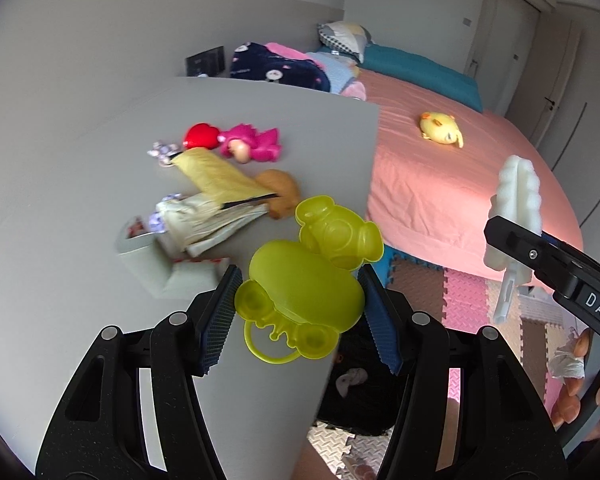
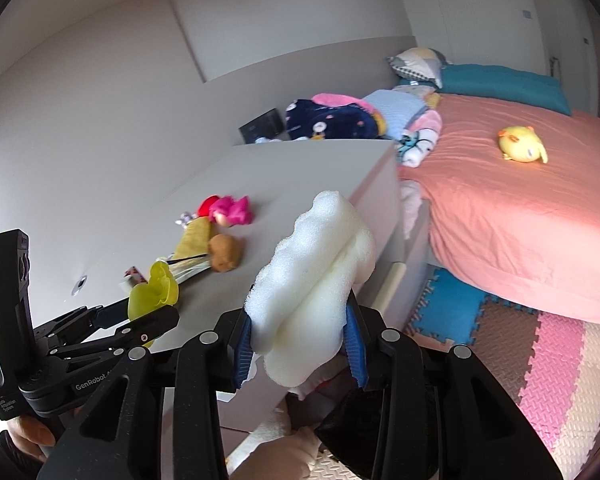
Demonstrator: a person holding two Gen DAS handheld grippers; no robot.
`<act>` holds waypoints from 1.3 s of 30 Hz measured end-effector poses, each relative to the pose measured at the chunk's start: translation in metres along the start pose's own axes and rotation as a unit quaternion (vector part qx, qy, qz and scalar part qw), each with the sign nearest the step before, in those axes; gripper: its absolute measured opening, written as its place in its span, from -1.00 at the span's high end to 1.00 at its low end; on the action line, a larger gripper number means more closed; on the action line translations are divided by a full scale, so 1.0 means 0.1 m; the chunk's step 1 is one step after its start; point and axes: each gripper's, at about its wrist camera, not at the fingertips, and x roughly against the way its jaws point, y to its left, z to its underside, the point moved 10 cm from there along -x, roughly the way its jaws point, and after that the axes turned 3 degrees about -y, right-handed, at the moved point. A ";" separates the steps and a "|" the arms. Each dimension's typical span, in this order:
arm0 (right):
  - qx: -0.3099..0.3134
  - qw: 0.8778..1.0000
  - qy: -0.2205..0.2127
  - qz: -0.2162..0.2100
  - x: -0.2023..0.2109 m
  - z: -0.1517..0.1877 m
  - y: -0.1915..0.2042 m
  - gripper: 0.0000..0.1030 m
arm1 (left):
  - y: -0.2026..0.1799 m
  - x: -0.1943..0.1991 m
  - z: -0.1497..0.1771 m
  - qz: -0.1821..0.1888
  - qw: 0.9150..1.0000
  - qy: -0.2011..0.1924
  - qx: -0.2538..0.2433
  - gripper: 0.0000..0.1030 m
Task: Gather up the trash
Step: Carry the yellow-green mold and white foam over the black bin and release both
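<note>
Left tool: clamped on yellow case, half open.
Right tool: pinching foam, narrow gap.
Counter: toys, wrappers.

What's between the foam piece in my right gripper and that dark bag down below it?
Nothing visible. The right gripper holds the white foam past the grey table's edge, with the dark bag directly beneath.
</note>
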 end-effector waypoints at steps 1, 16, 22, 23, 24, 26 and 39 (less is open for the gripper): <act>-0.002 1.000 -0.002 0.003 0.02 0.00 -0.04 0.22 | -0.05 -0.02 -0.01 0.004 1.000 0.001 -0.004 -0.14; -0.036 0.998 -0.012 0.050 0.25 0.03 -0.64 0.22 | -0.73 -0.22 -0.03 0.047 0.997 0.016 -0.059 -0.14; -0.048 0.997 -0.018 0.064 0.36 0.04 -0.81 0.22 | -0.93 -0.27 -0.01 0.061 0.995 0.021 -0.074 -0.14; -0.050 0.996 -0.019 0.068 0.38 0.04 -0.84 0.22 | -0.96 -0.28 -0.01 0.062 0.995 0.022 -0.077 -0.14; -0.051 0.996 -0.020 0.070 0.39 0.03 -0.86 0.21 | -0.99 -0.29 -0.01 0.065 0.994 0.022 -0.080 -0.14; -0.052 0.995 -0.021 0.078 0.42 0.04 -0.91 0.21 | -1.08 -0.30 0.01 0.071 0.993 0.025 -0.086 -0.14; -0.057 0.992 -0.002 0.111 0.42 0.12 -1.17 0.11 | -1.32 -0.45 0.19 0.087 0.988 0.051 -0.114 -0.14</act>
